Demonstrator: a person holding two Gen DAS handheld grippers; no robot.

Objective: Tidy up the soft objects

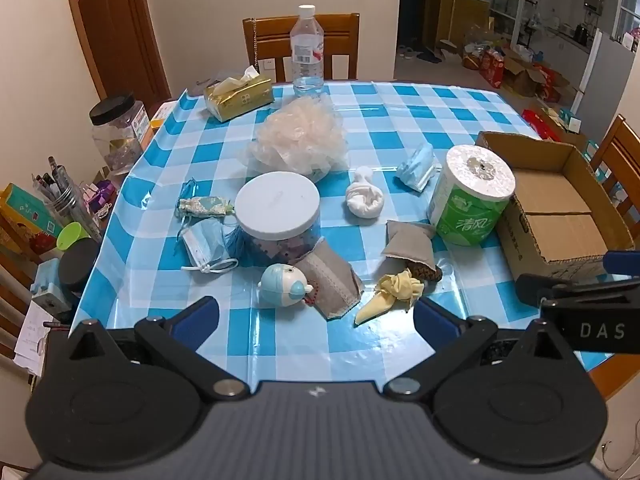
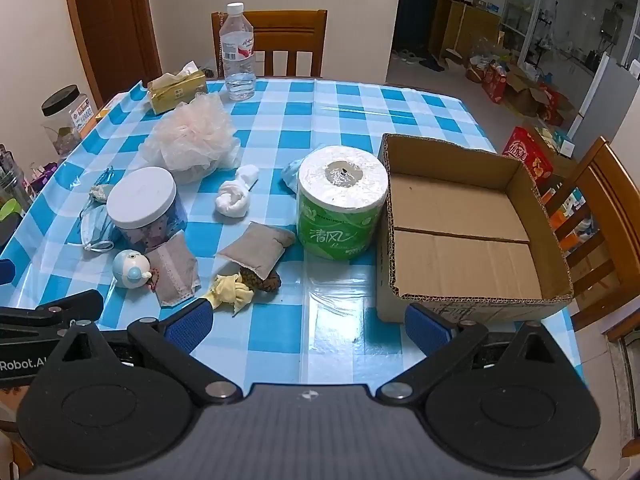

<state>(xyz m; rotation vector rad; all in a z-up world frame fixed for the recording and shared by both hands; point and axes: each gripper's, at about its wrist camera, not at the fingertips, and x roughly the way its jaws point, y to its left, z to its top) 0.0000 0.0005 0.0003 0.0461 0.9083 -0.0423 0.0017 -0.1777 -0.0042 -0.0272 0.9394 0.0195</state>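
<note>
Soft things lie scattered on the blue checked table (image 1: 400,128): a peach mesh pouf (image 1: 298,140), a white knotted cloth (image 1: 364,200), a grey pouch (image 1: 410,246), a yellow cloth (image 1: 394,290), blue face masks (image 1: 204,246), a grey mask (image 1: 330,280) and a toilet roll (image 1: 470,196). An empty cardboard box (image 2: 464,228) stands at the right. My left gripper (image 1: 316,318) is open and empty above the near edge. My right gripper (image 2: 308,326) is open and empty, in front of the box and the yellow cloth (image 2: 232,290).
A white-lidded jar (image 1: 278,212), a water bottle (image 1: 307,52), a tissue pack (image 1: 238,96) and a small round toy (image 1: 284,285) also stand on the table. Wooden chairs (image 2: 290,40) stand behind and at the right. Cluttered shelves are at the left.
</note>
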